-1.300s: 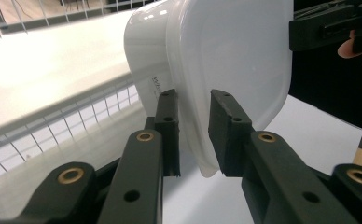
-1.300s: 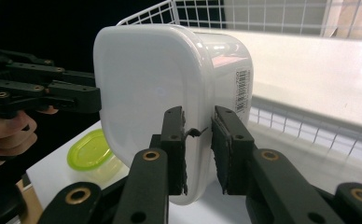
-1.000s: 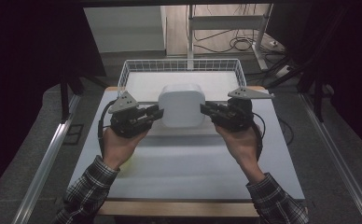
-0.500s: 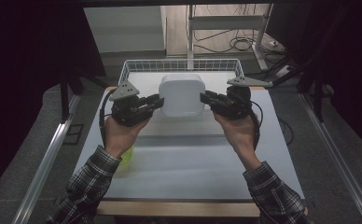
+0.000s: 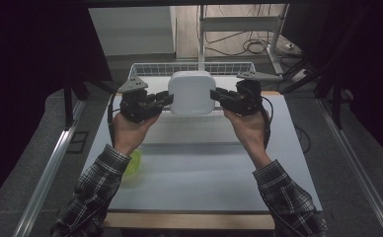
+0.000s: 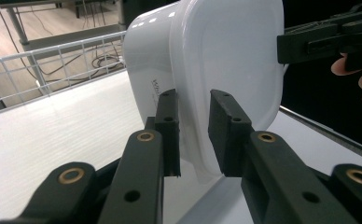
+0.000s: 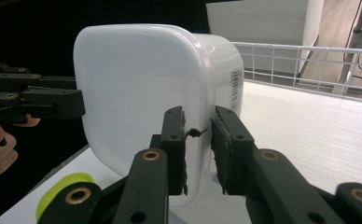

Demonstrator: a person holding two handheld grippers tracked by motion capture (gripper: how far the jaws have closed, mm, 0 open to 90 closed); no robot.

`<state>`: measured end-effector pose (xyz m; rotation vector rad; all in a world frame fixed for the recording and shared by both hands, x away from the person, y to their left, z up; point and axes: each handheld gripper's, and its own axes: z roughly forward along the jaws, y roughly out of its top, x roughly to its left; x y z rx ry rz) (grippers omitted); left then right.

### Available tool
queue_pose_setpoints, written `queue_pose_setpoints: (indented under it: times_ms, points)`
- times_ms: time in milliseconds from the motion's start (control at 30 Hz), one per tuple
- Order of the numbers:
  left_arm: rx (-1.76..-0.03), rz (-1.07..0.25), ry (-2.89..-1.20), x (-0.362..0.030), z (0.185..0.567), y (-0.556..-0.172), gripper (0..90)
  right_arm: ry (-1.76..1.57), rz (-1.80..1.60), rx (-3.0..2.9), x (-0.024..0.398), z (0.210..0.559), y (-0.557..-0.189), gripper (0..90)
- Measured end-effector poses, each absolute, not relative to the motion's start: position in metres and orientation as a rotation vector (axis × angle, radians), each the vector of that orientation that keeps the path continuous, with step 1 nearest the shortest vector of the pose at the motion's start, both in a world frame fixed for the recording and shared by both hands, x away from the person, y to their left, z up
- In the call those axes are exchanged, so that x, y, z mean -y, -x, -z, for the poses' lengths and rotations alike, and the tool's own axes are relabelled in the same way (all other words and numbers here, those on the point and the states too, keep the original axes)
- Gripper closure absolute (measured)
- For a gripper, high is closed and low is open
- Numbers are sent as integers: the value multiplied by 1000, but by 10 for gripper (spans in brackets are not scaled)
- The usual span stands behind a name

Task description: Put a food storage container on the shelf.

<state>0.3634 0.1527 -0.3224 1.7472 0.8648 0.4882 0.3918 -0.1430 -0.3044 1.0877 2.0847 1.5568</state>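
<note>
1. setting: a white table top (image 5: 199, 168) in a dim room, with a white wire basket (image 5: 145, 69) along its far edge at the upper centre of the high view; cables lie on the floor beyond.
2. object: a white plastic container (image 5: 191, 92), a rounded-corner box with a glossy body and a slightly wider lid rim; a barcode label shows on one side wall in the right gripper view.
3. position: the container sits at upper centre of the high view, held clear of the table, in front of the basket and between the two grippers.
4. orientation: its broad rounded-square face is turned toward the high camera; in plan it reads nearly square, so no long axis can be told.
5. left gripper (image 5: 166, 99): jaws clamped on the container's rim at its left edge.
6. right gripper (image 5: 216, 95): jaws clamped on the rim at the right edge.
7. a yellow-green round object (image 5: 134, 162) lies on the table at lower left, partly behind the left sleeve.
</note>
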Motion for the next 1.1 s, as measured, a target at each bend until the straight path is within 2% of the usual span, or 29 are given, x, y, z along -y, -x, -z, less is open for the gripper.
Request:
queue_pose_setpoints:
  times_ms: [600,1100]
  points:
    - [-897,-443,-1727,-155,323,-382,729,-1130,-1541,-2107,139,305,-414,737]
    - [-895,-479,-1752,-151,322,-391,664,-1083,-1499,-2114,133,307,-422,629]
